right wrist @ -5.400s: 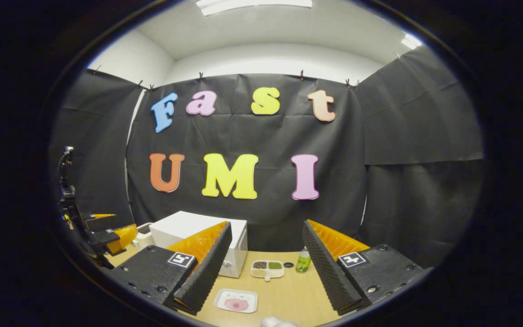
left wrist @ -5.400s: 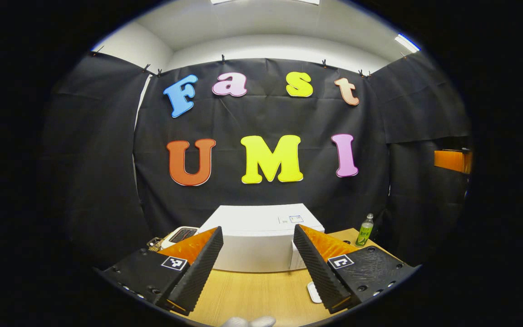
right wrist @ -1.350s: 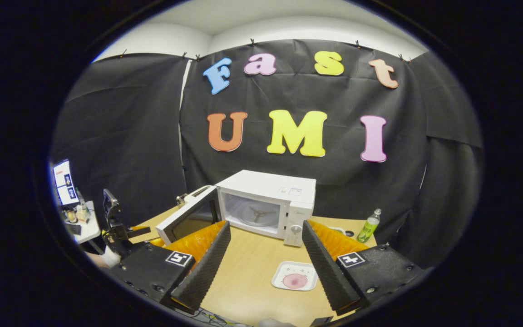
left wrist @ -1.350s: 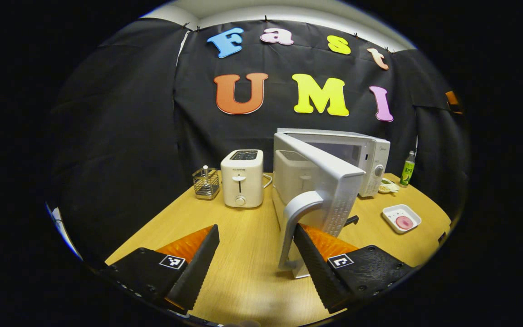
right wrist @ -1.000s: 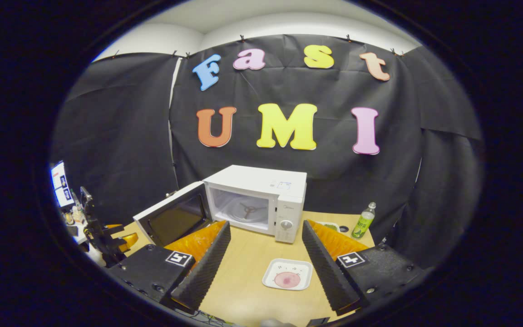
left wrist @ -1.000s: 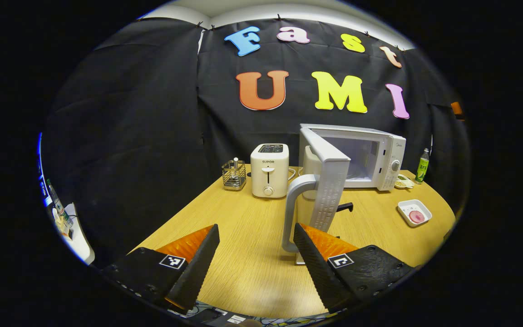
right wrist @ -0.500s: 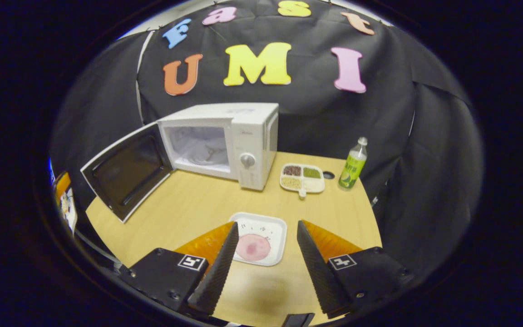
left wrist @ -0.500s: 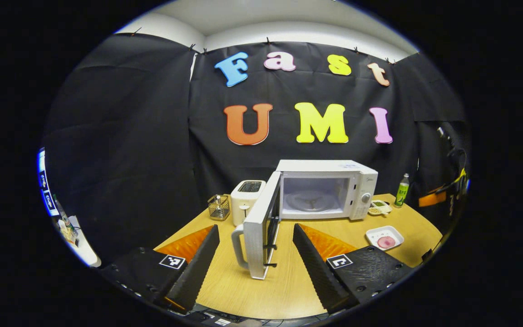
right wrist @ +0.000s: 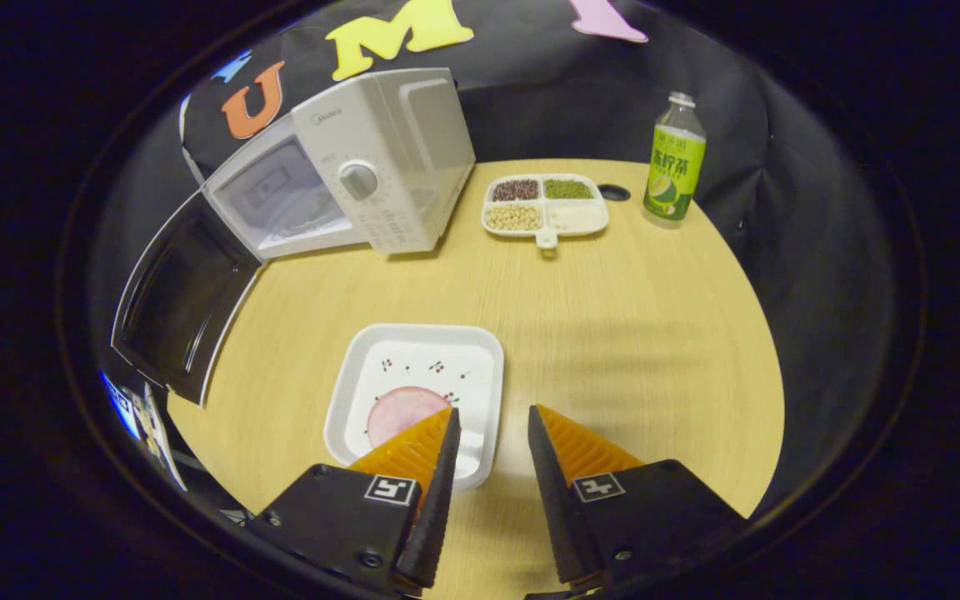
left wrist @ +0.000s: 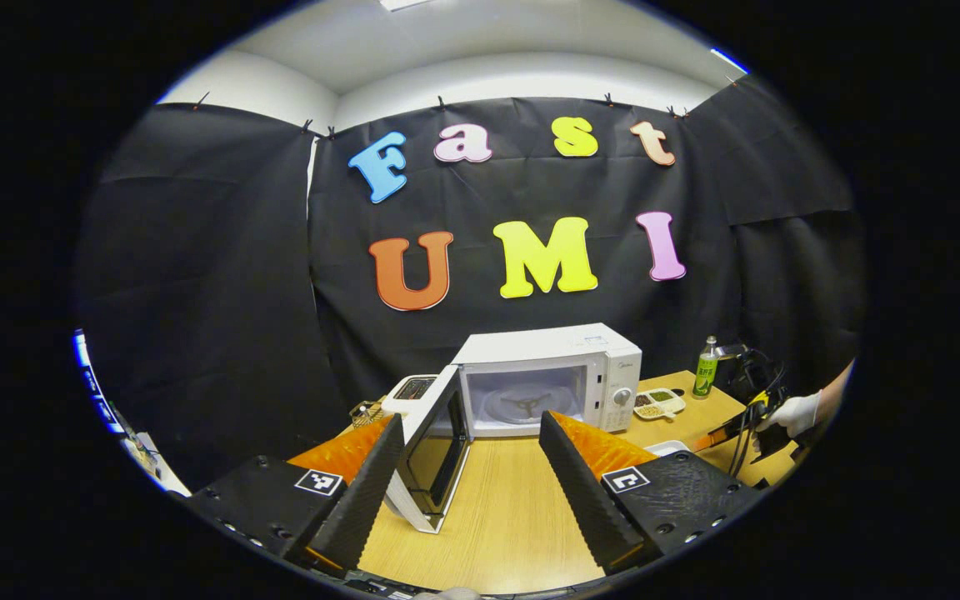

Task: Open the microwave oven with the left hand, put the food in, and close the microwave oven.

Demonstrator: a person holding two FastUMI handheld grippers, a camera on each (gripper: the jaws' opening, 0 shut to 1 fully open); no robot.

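Observation:
The white microwave [left wrist: 547,367] stands at the back of the wooden table with its door [left wrist: 438,450] swung wide to the left and its cavity bare. My left gripper [left wrist: 470,417] hangs open in front of it, holding nothing. A white square plate [right wrist: 447,354] with a pink slice of food [right wrist: 397,412] lies on the table [right wrist: 630,333]. My right gripper [right wrist: 492,412] is low over the plate's right rim, open, one finger above the plate and the other just outside it. The microwave [right wrist: 380,167] and its open door [right wrist: 180,300] lie beyond to the left.
A divided tray of beans [right wrist: 545,204] and a green bottle [right wrist: 674,162] stand right of the microwave. A toaster [left wrist: 413,387] and a wire rack [left wrist: 363,410] sit left behind the door. A gloved hand [left wrist: 792,412] holds the other gripper at the far right.
The left gripper backed away from the opened door and turned to face the cavity. The right gripper dropped down to the plate and its fingers narrowed around the rim.

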